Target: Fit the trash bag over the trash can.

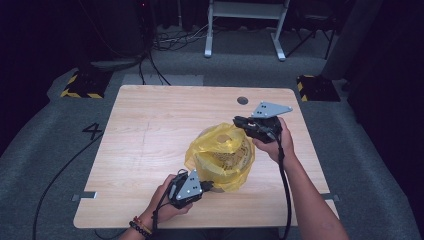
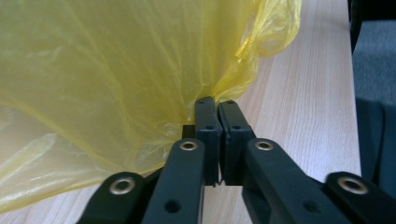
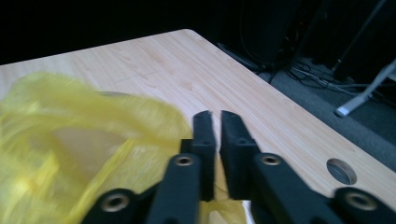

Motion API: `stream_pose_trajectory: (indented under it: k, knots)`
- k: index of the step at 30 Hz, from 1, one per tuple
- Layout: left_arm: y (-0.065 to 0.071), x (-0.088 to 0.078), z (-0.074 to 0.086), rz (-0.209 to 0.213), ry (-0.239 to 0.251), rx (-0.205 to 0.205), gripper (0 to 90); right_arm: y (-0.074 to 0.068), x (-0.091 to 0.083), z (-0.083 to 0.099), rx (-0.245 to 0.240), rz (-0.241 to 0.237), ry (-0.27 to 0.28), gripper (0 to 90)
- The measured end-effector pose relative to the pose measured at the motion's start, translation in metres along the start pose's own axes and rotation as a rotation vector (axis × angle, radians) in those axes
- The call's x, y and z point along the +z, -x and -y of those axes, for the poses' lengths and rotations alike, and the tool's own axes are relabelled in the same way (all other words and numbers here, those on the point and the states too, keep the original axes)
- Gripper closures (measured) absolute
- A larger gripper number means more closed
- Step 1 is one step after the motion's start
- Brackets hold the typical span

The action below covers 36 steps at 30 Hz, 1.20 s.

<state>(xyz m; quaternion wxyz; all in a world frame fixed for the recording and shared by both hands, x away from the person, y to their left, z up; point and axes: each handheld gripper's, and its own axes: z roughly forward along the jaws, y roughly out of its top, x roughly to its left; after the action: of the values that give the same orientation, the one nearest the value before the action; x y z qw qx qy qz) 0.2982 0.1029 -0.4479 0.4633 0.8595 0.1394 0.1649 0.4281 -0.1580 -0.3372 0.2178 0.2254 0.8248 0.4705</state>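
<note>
The thin, limp yellow bag [image 1: 220,157] is best taken at its rim: left gripper [image 2: 217,105] pinches the film, right gripper [image 3: 214,122] stands slightly parted, empty.

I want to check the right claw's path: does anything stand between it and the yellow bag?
Nothing visible does. The right claw sits at the bag's far rim, its jaws a little apart, with bare table beyond them.
</note>
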Motion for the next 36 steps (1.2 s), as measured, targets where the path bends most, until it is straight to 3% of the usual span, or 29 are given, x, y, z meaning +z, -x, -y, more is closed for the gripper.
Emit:
stream_pose_trajectory:
  k: [2,5,9,10,11,14,15,16,18,19,24,26,27,28,29,30,31,34,36]
  knots:
    - [0.000,-0.005,0.000,-0.015,0.019,-0.005,78.9,-0.002,-0.009,0.000,-0.011,0.006,0.005,71.4]
    - [0.001,-0.013,0.000,-0.036,0.044,-0.031,67.0,-0.009,-0.025,0.001,-0.036,-0.033,0.053,57.7]
    - [0.002,-0.027,0.001,-0.040,0.088,-0.067,52.3,-0.026,-0.041,0.001,-0.126,-0.099,0.064,49.3]
    - [0.002,-0.027,0.001,-0.040,0.088,-0.067,48.9,-0.031,-0.043,0.002,-0.148,-0.109,0.058,47.1]
    - [0.003,-0.036,0.003,-0.048,0.113,-0.098,44.0,-0.040,-0.046,0.005,-0.200,-0.131,0.043,45.1]
    - [0.000,-0.039,0.005,-0.061,0.121,-0.117,39.6,-0.047,-0.046,0.008,-0.239,-0.158,0.018,42.3]
    - [-0.004,-0.041,0.007,-0.085,0.120,-0.132,39.6,-0.051,-0.045,0.009,-0.263,-0.167,-0.003,40.5]
    - [-0.011,-0.041,0.010,-0.093,0.130,-0.186,36.7,-0.057,-0.039,0.011,-0.297,-0.173,-0.055,41.9]
    - [-0.016,-0.040,0.012,-0.103,0.127,-0.199,36.4,-0.059,-0.036,0.012,-0.305,-0.185,-0.075,42.4]
    - [-0.019,-0.039,0.013,-0.105,0.125,-0.205,36.5,-0.062,-0.032,0.012,-0.336,-0.170,-0.101,42.4]
    - [-0.033,-0.030,0.012,-0.117,0.100,-0.224,39.1,-0.061,-0.021,0.009,-0.357,-0.157,-0.160,41.8]
    - [-0.038,-0.027,0.011,-0.136,0.087,-0.222,43.8,-0.060,-0.015,0.009,-0.362,-0.152,-0.177,50.5]
    - [-0.040,-0.027,0.010,-0.126,0.084,-0.211,50.5,-0.059,-0.012,0.009,-0.360,-0.135,-0.190,57.7]
    - [-0.041,-0.026,0.010,-0.115,0.082,-0.209,57.1,-0.057,-0.010,0.009,-0.365,-0.158,-0.193,70.0]
    - [-0.042,-0.026,0.010,-0.119,0.076,-0.194,60.1,-0.057,-0.009,0.009,-0.371,-0.159,-0.196,74.5]
    - [-0.043,-0.026,0.009,-0.122,0.070,-0.186,72.4,-0.057,-0.008,0.008,-0.378,-0.140,-0.208,82.0]
    - [-0.045,-0.025,0.009,-0.116,0.066,-0.184,76.9,-0.057,-0.008,0.008,-0.381,-0.135,-0.210,87.4]
    - [-0.048,-0.026,0.010,-0.096,0.074,-0.186,85.9,-0.053,-0.010,0.006,-0.366,-0.117,-0.183,90.0]
    - [-0.050,-0.026,0.010,-0.093,0.073,-0.184,90.0,-0.049,-0.014,0.002,-0.325,-0.093,-0.132,90.0]
